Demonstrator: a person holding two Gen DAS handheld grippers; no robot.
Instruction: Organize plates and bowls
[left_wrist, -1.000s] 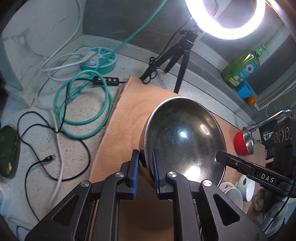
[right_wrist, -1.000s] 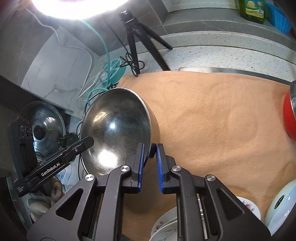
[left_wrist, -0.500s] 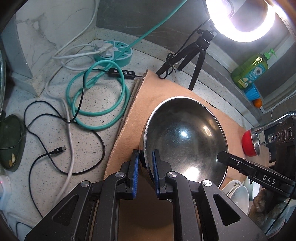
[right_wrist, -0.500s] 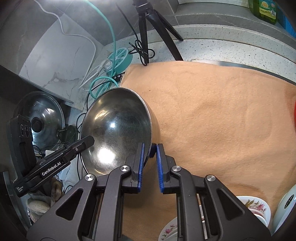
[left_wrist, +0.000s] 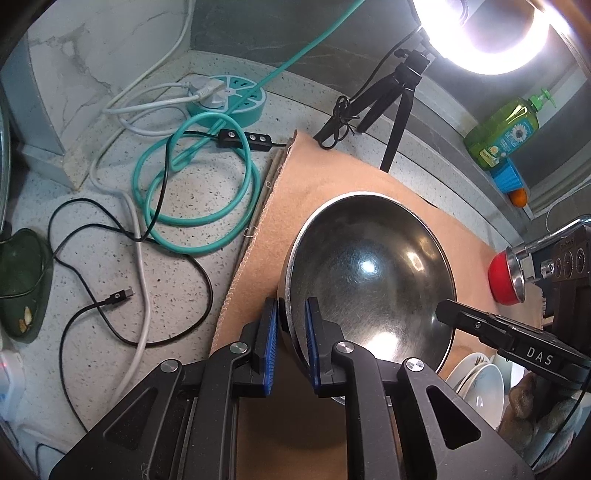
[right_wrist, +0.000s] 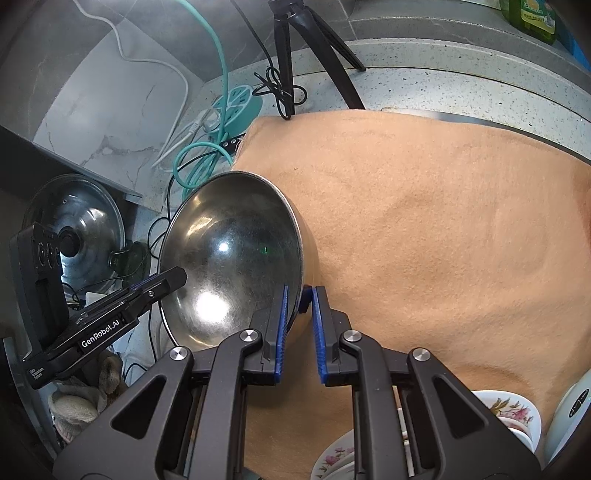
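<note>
Both the left gripper and the right gripper have their jaws pinching the steel bowl's rim above the cloth. It is not yet set down, and floral dishes wait nearby unsorted.

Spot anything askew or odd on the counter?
The large steel bowl sits tilted above the orange cloth, pinched at opposite rims by the left gripper and right gripper. Loose cables sprawl across the speckled counter. Nothing spilled.
</note>
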